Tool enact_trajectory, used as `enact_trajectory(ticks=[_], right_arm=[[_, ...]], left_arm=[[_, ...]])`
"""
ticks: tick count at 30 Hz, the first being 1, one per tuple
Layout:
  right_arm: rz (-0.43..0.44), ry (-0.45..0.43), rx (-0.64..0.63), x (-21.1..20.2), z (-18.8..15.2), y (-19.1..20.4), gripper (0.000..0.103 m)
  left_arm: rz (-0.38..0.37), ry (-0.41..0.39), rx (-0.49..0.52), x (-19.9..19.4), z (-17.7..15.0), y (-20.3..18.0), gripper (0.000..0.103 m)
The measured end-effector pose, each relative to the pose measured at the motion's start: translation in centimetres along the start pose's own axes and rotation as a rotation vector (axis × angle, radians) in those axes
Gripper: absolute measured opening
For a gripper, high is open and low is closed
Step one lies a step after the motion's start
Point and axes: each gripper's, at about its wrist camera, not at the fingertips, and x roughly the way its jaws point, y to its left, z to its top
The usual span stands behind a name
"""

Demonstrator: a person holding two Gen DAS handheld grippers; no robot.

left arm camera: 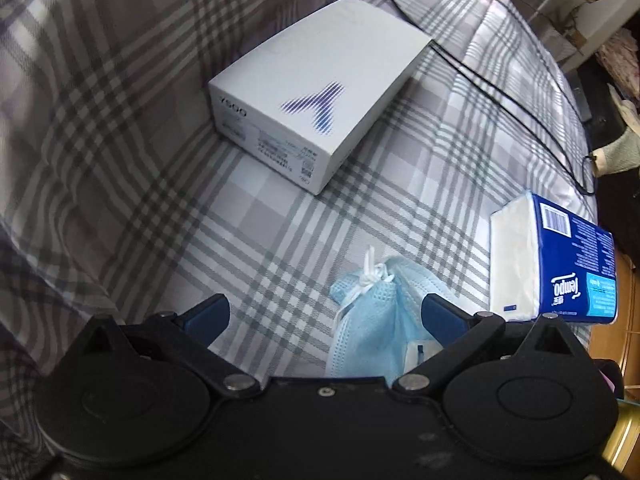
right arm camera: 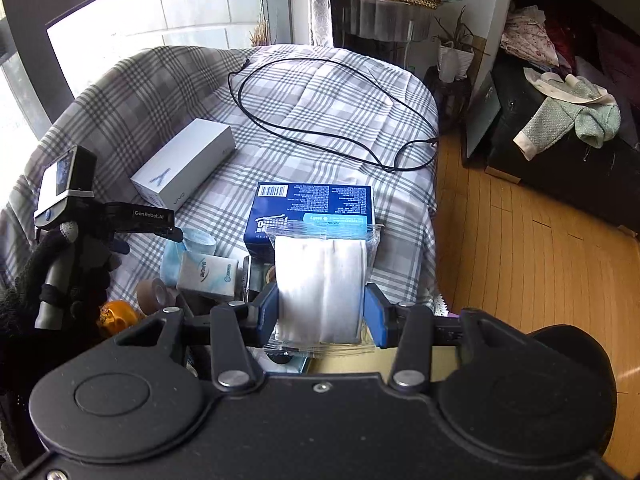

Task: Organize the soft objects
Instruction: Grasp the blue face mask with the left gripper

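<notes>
My right gripper (right arm camera: pixel 322 312) is shut on a white tissue pack in clear wrap (right arm camera: pixel 320 280), held up above the bed's near edge. Behind it lies a blue tissue pack (right arm camera: pixel 316 204), which the left wrist view shows at the right (left arm camera: pixel 560 264). My left gripper (left arm camera: pixel 324 314) points steeply down over a bundle of light blue face masks (left arm camera: pixel 372 312) and stands open. The masks lie between its fingers, closer to the right pad (left arm camera: pixel 440 314), and nothing is gripped. In the right wrist view a gloved hand holds the left gripper (right arm camera: pixel 160 228) over the masks (right arm camera: pixel 188 248).
A white phone box (left arm camera: pixel 308 92) (right arm camera: pixel 184 164) rests on the plaid bedspread (left arm camera: pixel 120 120). A black cable (right arm camera: pixel 320 120) loops across the far part. A small tissue packet (right arm camera: pixel 208 276), a tape roll (right arm camera: pixel 154 292) and an orange object (right arm camera: pixel 114 314) crowd the near edge. Wooden floor (right arm camera: pixel 520 240) lies to the right.
</notes>
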Motion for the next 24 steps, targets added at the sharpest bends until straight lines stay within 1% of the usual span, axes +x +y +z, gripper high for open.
enact_trajectory(ticks=[2,4,7,12,14,16,17,18,20,24], right_arm=[[0.003,-0.012,0.003,-0.3,0.1,-0.1,0.046],[0.005,-0.020,0.008,-0.5,0.1,-0.2,0.046],[0.008,-0.028,0.017,-0.7,0.1,-0.4,0.046],[-0.002,-0.032,0.024,-0.8,0.0,-0.9,0.046],[-0.009,-0.026,0.029,-0.7,-0.3,-1.2,0.046],[-0.018,-0.013,0.034,-0.4,-0.6,-1.7,0.046],[-0.023,-0.005,0.038,-0.3,-0.7,-2.0,0.046],[-0.027,0.003,0.043,-0.1,-0.9,-2.3,0.046],[-0.038,0.017,0.054,0.3,-1.2,-3.0,0.046],[-0.066,0.048,0.105,1.0,-1.7,-5.0,0.046]], left_arm=[[0.008,0.010,0.000,0.1,0.0,-0.9,0.102],[0.017,-0.011,0.030,-0.1,-0.1,-2.4,0.102],[0.054,-0.025,0.080,0.6,-0.1,-5.0,0.103],[0.094,0.043,0.113,3.4,-0.5,-6.7,0.102],[0.105,0.069,0.102,4.4,-0.4,-6.6,0.102],[0.096,0.077,0.083,4.8,-0.3,-6.1,0.099],[0.095,0.070,0.078,4.7,-0.2,-6.0,0.094],[0.097,0.059,0.080,4.5,-0.1,-5.9,0.085],[0.093,0.046,0.097,4.0,0.3,-5.7,0.074],[0.068,0.037,0.104,2.6,0.9,-5.4,0.060]])
